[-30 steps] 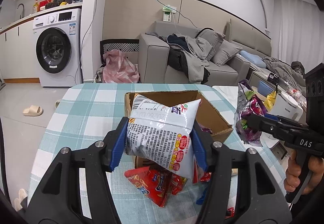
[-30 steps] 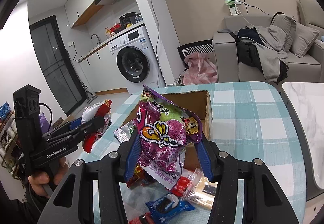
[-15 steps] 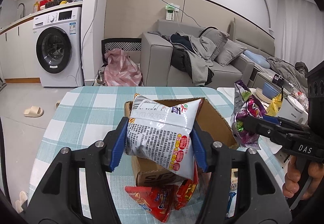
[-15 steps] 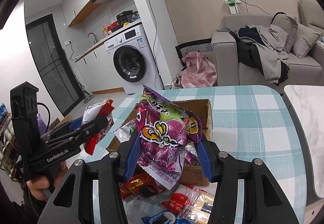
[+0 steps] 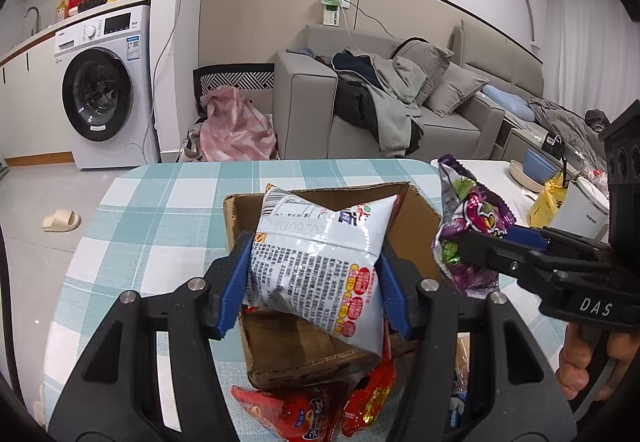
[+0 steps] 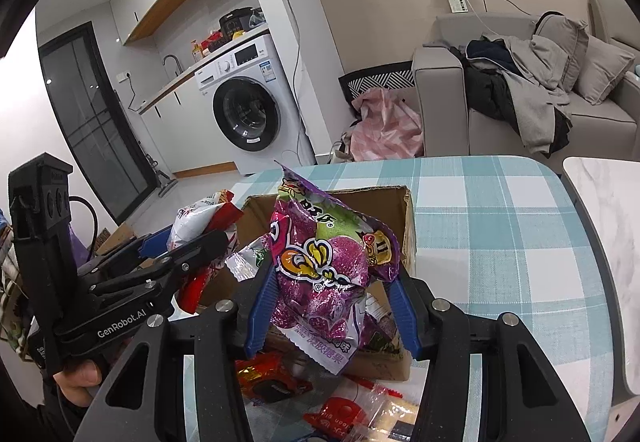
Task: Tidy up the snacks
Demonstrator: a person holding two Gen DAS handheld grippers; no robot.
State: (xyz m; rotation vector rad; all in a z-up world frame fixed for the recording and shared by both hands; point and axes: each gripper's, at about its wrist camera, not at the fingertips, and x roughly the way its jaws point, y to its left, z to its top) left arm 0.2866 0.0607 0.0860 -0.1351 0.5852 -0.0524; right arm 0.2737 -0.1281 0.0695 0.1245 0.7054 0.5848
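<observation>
Both my grippers have carried on toward the cardboard box (image 5: 416, 218), left jaws pinching the white packet (image 5: 320, 262), right jaws the purple packet (image 6: 328, 266), so drop-off is close.

Legible markings:

- Right gripper (image 5: 472, 258), side of body: "DAS" in white capitals.
- Left gripper (image 6: 216, 242), side of body: "GenRobot.AI" in white.
- White snack bag (image 5: 320, 262), upper seam: a printed code, apparently "20260102"; a barcode stands beside it. The fine print below is too small to read.
- Purple candy bag (image 6: 332, 266): Chinese characters, not reliably legible.
</observation>
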